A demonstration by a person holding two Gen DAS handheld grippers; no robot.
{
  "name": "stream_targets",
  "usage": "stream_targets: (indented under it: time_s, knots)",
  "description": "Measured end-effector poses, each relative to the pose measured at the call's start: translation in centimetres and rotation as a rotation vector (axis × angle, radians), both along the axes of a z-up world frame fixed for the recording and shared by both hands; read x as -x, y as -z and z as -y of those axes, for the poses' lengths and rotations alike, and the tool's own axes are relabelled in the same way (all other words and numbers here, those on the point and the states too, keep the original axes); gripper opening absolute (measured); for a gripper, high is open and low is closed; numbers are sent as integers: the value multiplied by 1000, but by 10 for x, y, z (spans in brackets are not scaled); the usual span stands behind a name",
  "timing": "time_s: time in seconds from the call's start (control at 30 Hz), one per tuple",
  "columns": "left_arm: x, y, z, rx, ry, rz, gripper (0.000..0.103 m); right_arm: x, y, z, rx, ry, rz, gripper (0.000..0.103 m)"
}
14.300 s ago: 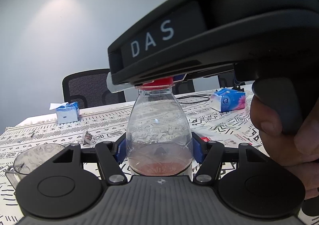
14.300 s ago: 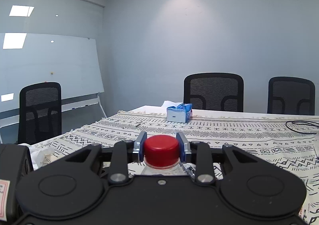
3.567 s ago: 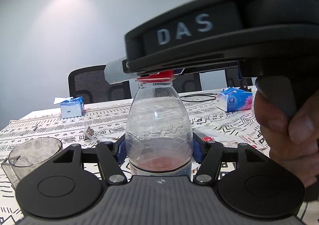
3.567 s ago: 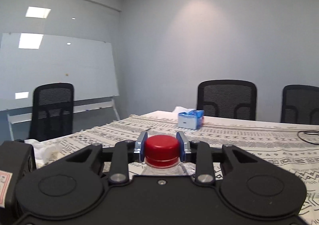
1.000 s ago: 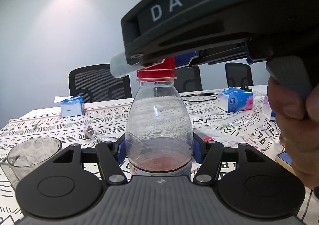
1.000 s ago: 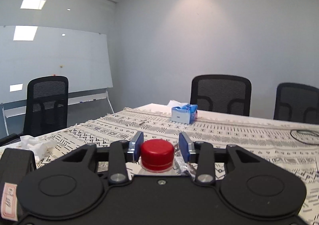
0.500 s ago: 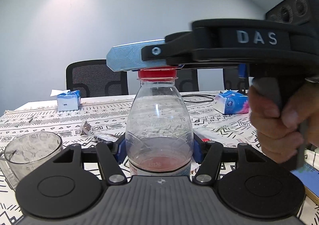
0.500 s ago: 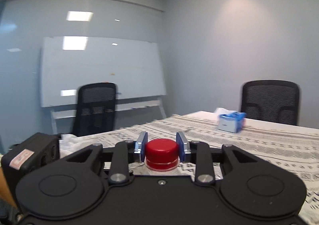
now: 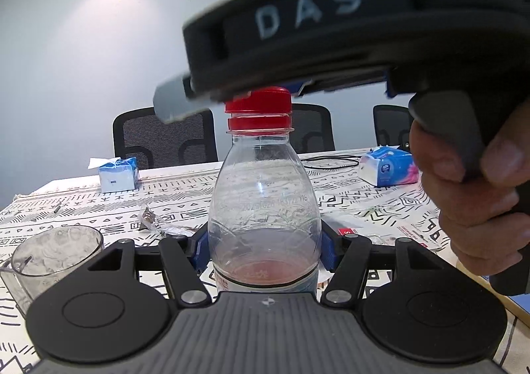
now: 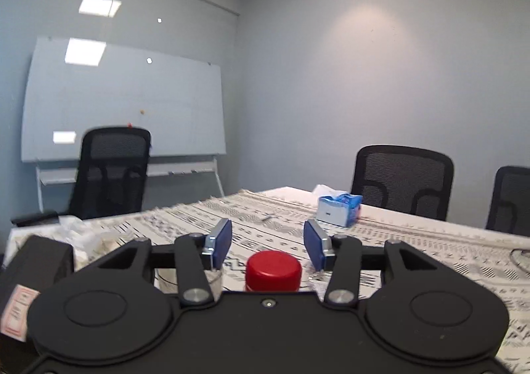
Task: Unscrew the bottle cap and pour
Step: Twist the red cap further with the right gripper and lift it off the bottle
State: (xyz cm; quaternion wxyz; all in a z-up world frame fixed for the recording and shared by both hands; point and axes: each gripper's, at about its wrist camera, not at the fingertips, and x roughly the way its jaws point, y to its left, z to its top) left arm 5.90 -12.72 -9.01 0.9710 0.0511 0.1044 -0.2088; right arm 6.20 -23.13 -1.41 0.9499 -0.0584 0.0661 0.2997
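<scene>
The left gripper (image 9: 265,249) clamps the bottle (image 9: 264,208) at its lower body; the bottle stands upright, axis vertical, on the table (image 9: 347,185). The right gripper (image 10: 267,243), jaws spread wide, sits above the bottle with the cap (image 10: 273,270) below and between its pads, touching neither. Judgement: lower, then close on the cap. The cup (image 9: 54,256) stands to the left.

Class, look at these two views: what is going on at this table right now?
A person is working a bottle with two handheld grippers. The left gripper clamps the bottle's lower body and holds it upright on the patterned tablecloth. The right gripper is above the red cap with its pads spread clear of it. The cap sits on the neck. A clear cup waits beside it.
</scene>
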Motion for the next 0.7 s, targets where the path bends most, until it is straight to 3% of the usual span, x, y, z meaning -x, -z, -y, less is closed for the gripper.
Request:
stream_targets:
  time_s: [0.03,0.2,0.47,0.57,0.6,0.63,0.7]
  knots:
    - [0,0,0,0,0,0,59,-3,1,1,-2,-7,-12,33]
    - [0,0,0,0,-1,1,58,-10,6,15,-55,-104,-7,32]
    - [0,0,-4,21,15,-10,58,-52,13,50,-176,-471,-43,33]
    - [0,0,-4,25,8,-10,58,-51,4,45,-156,-426,-91,35]
    - [0,0,-3,19,7,-7,58,-44,1,40,-140,-365,-73,37]
    - [1,0,-2,13,7,-5,58,-36,-1,35,-125,-304,-56,49]
    - [0,0,-2,10,7,-3,58,-26,-3,29,-106,-216,-37,53]
